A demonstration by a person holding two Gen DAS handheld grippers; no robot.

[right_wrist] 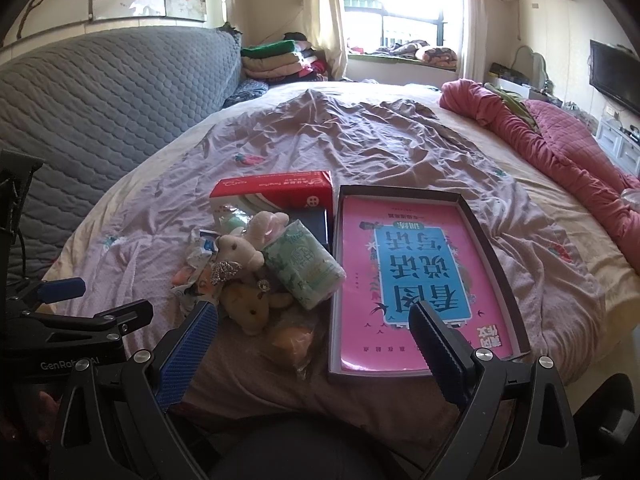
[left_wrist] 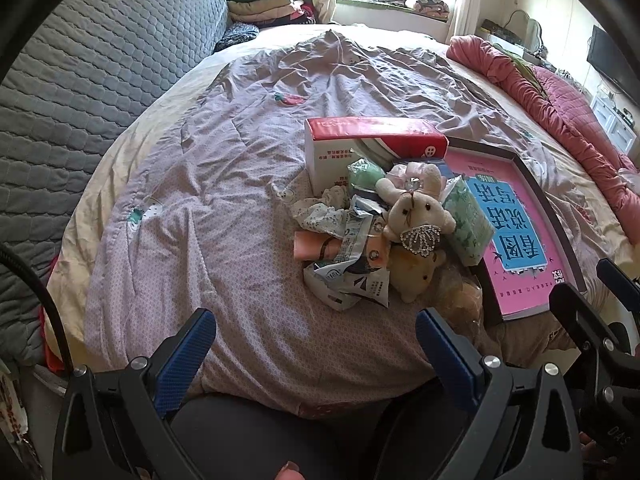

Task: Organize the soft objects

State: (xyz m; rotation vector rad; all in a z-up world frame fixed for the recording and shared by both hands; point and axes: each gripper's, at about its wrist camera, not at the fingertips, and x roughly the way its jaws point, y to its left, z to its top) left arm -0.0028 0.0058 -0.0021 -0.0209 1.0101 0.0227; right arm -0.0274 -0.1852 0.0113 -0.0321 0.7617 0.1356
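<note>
A pile of soft things lies on the bed: a cream plush bunny [left_wrist: 416, 216] [right_wrist: 240, 254] with a rhinestone charm, a tan plush bear [left_wrist: 416, 276] [right_wrist: 252, 310], a green tissue pack [left_wrist: 466, 220] [right_wrist: 304, 266], crumpled wrappers [left_wrist: 352, 276] and small cloths [left_wrist: 320, 212]. Beside the pile a dark shallow box [right_wrist: 480, 240] [left_wrist: 540, 200] holds a pink book [right_wrist: 404, 280]. My left gripper [left_wrist: 316, 328] hangs open near the bed's front edge, short of the pile. My right gripper [right_wrist: 314, 320] is open too, empty, with the bear and the box's near corner ahead.
A red and white tissue box [left_wrist: 372, 140] [right_wrist: 276, 194] stands behind the pile. A pink quilt [right_wrist: 560, 152] is bunched at the right, a grey quilted headboard [left_wrist: 80, 100] at the left. Folded blankets [right_wrist: 276, 60] are stacked far back.
</note>
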